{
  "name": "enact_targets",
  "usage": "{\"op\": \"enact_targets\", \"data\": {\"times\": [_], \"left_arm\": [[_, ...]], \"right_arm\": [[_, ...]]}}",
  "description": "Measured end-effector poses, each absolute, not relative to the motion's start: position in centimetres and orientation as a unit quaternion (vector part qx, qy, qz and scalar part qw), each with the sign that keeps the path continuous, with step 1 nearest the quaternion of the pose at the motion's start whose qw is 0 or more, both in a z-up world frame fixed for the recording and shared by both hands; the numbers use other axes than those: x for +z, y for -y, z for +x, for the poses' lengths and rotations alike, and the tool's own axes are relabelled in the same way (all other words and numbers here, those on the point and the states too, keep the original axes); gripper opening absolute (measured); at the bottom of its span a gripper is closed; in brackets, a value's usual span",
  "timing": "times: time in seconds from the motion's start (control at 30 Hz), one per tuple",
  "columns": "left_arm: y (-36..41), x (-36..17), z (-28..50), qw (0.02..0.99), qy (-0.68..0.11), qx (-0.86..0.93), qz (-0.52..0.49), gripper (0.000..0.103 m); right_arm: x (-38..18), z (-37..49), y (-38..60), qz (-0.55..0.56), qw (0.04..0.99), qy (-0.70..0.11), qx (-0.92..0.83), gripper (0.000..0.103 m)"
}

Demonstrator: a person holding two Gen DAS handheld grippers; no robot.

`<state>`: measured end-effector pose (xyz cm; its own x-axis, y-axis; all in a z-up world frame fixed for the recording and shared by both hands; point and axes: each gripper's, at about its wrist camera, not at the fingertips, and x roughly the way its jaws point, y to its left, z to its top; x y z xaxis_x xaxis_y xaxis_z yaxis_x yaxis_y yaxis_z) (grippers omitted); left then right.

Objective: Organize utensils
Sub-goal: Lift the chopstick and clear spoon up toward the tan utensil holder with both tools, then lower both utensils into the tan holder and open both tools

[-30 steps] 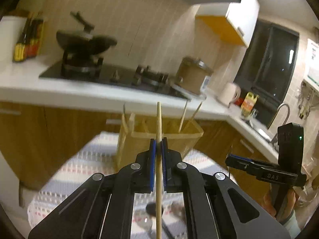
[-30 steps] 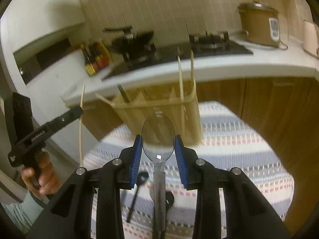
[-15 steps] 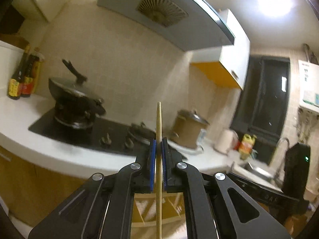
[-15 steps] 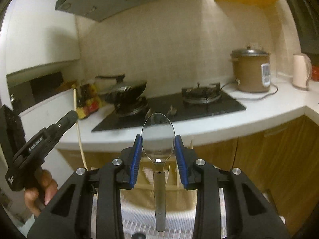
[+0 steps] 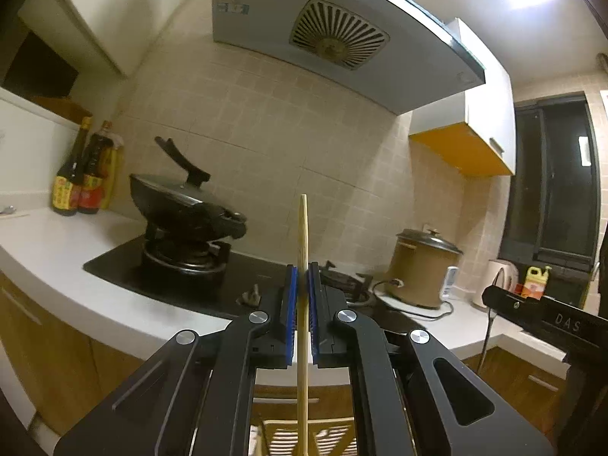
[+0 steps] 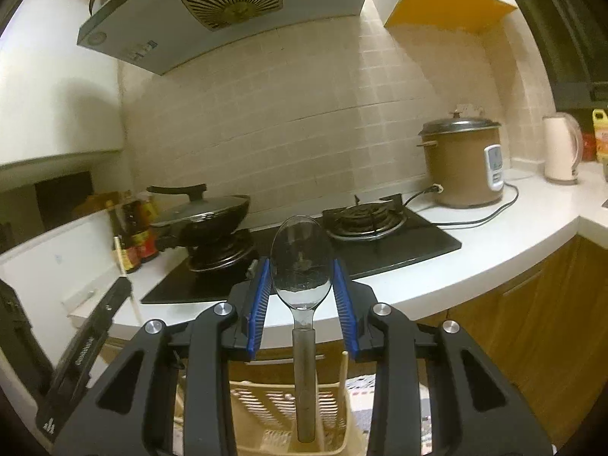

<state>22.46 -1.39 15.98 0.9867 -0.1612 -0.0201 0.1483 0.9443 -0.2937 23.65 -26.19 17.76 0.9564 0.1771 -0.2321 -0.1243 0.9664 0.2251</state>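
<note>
My left gripper is shut on a wooden chopstick that stands upright, its tip above the blue pads. The chopstick's lower end hangs over a beige slotted utensil basket seen at the bottom edge. My right gripper is shut on a metal spoon, the pads pressing on both sides of the bowl and the handle hanging down over the same basket. A chopstick stands in that basket. Each gripper shows at the edge of the other's view: the right gripper and the left gripper.
A white counter holds a black stove with a lidded wok, sauce bottles, a brown rice cooker and a kettle. A range hood hangs above. Wooden cabinets lie below; striped cloth lies under the basket.
Both grippers have risen and tilted upward with chopstick and spoon still held. The basket and striped cloth have slid to the bottom of both views; the hood and wall now fill them.
</note>
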Motion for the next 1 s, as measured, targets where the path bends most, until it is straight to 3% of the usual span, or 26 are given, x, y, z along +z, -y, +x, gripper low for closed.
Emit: {"op": "enact_targets", "data": {"times": [0.57, 0.73, 0.8, 0.9, 1.0], "left_arm": [[1.6, 12.9, 22.7, 0.987, -0.043, -0.085, -0.131, 0.004], [1.2, 12.9, 21.6, 0.985, -0.058, -0.097, -0.128, 0.018], [0.7, 13.2, 20.9, 0.984, -0.066, -0.102, -0.131, 0.027], [-0.2, 13.8, 20.0, 0.98, -0.08, -0.113, -0.142, 0.031], [-1.3, 14.4, 18.6, 0.975, -0.1, -0.125, -0.154, 0.037]], "right_arm": [[13.4, 24.5, 26.0, 0.096, 0.984, -0.14, 0.051, 0.03], [13.1, 23.3, 26.3, 0.102, 0.981, -0.157, 0.057, 0.031], [13.2, 22.7, 26.5, 0.104, 0.979, -0.163, 0.06, 0.036], [13.6, 21.1, 26.9, 0.107, 0.978, -0.167, 0.062, 0.046], [14.0, 19.7, 27.2, 0.104, 0.977, -0.174, 0.063, 0.048]]}}
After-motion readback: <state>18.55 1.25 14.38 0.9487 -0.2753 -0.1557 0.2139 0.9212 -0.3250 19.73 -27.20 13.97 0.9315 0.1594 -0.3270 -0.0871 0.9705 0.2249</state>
